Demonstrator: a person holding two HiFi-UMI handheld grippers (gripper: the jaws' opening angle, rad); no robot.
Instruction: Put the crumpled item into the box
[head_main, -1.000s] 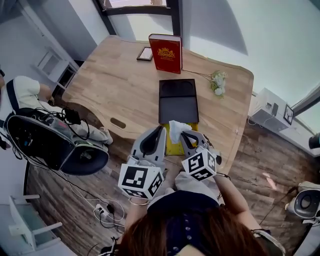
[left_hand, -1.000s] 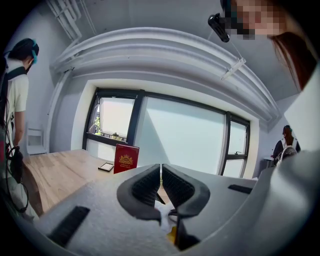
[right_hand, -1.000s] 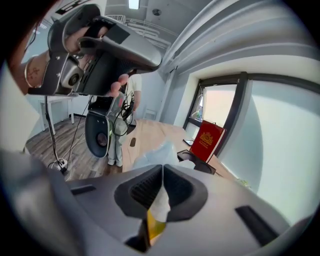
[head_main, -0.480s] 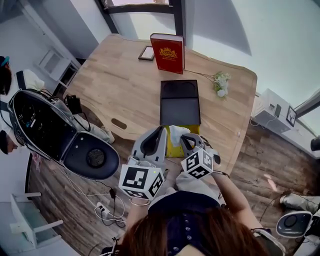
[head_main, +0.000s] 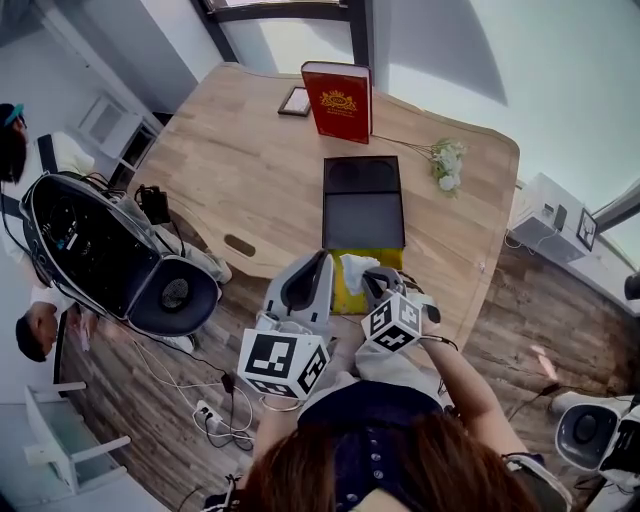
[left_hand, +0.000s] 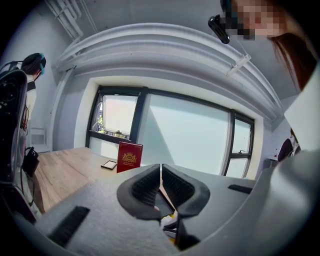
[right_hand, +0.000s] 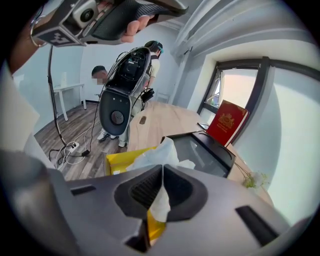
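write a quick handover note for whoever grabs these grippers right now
Left gripper: shut, empty, held beside the right one at the near edge of the table.
Right gripper: shut on the crumpled white tissue, which sticks up in front of the open yellow box.
The black lid lies flat just beyond the box.
Done: tissue gripped and brought to the box.
Left: lower it in, open the right jaws, pull back.
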